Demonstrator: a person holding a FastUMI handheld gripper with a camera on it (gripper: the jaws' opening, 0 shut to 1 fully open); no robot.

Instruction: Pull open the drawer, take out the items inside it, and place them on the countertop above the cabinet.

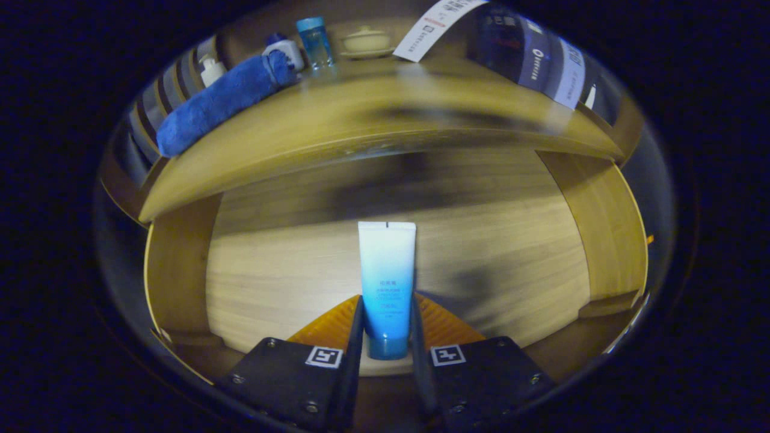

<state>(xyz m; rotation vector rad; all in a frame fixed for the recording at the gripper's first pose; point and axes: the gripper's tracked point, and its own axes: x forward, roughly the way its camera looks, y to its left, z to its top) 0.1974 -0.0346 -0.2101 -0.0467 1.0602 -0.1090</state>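
Note:
The wooden drawer (pixel 601 240) stands pulled open below the countertop (pixel 361 129). My gripper (pixel 387 325) is over the drawer and shut on a white-to-blue tube (pixel 386 270). Both fingers press on its lower part near the blue cap, and its flat crimped end points ahead toward the drawer's back. Whether the tube still touches the drawer bottom cannot be told. On the countertop lie a rolled blue towel (pixel 216 105), a small white pump bottle (pixel 211 69), a white bottle with a blue cap (pixel 287 49) and a clear blue bottle (pixel 315 42).
A cream lidded bowl (pixel 366 41) stands at the back of the countertop. A white paper strip (pixel 430 27) and a dark banner (pixel 529 54) hang behind it. The drawer's side walls rise to the left (pixel 180 270) and right of my fingers.

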